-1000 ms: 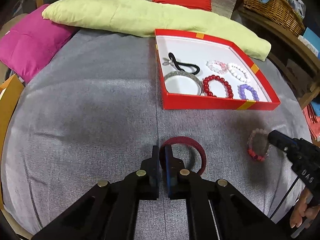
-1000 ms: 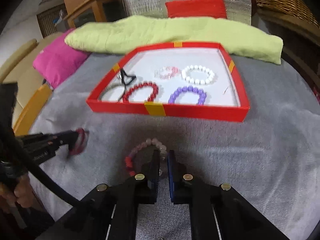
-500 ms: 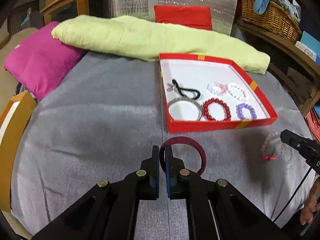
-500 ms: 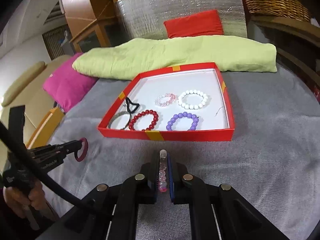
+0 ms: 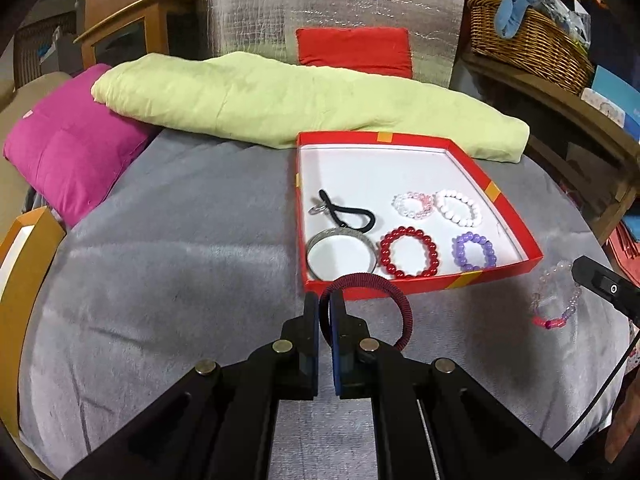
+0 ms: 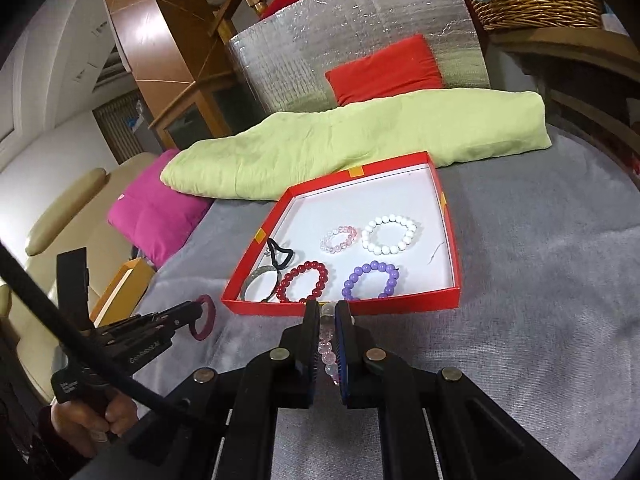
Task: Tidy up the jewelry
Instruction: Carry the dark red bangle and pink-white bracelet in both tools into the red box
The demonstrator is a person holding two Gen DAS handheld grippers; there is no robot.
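Note:
My left gripper (image 5: pixel 324 308) is shut on a dark red corded bangle (image 5: pixel 394 300) and holds it in the air just in front of the red tray (image 5: pixel 424 284). My right gripper (image 6: pixel 328 316) is shut on a pale pink beaded bracelet (image 6: pixel 326 346), lifted off the grey blanket near the tray's front wall (image 6: pixel 400 304). The bracelet hangs from the right gripper in the left wrist view (image 5: pixel 554 300). The tray holds a black hair tie (image 5: pixel 346 212), a silver bangle (image 5: pixel 340 252), and red (image 5: pixel 408 252), purple (image 5: pixel 474 250), pink (image 5: pixel 412 204) and white (image 5: pixel 458 208) bead bracelets.
A long light green cushion (image 5: pixel 280 100) lies behind the tray, with a magenta pillow (image 5: pixel 68 144) at the left and a red pillow (image 5: pixel 354 52) against a silver foil panel. A wicker basket (image 5: pixel 524 44) stands on a shelf at the back right. An orange frame edge (image 5: pixel 20 272) is at the left.
Both grippers have risen off the blanket and pulled back, each carrying its piece. The pink bracelet left the blanket and now hangs between the right fingers.

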